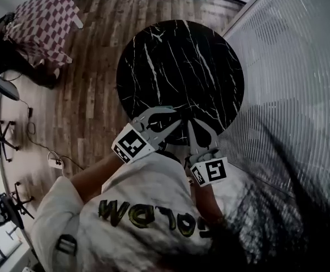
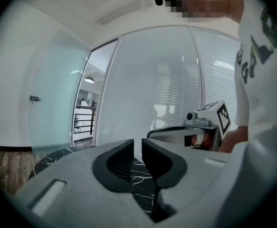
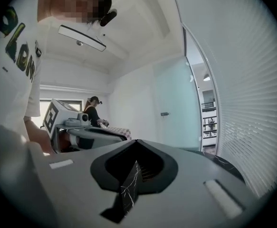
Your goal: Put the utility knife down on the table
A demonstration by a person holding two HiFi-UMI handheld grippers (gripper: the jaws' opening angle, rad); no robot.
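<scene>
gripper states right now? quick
Left gripper: jaws slightly apart, nothing between them.
Right gripper: closed, empty.

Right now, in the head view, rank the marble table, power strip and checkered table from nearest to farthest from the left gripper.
1. marble table, just ahead of the left gripper
2. power strip, on the floor, leftward
3. checkered table, far upper left

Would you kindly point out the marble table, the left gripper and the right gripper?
marble table (image 1: 176,61), head view, bare top.
left gripper (image 2: 138,144), left gripper view, between fingertips.
right gripper (image 3: 137,142), right gripper view, between fingertips.
</scene>
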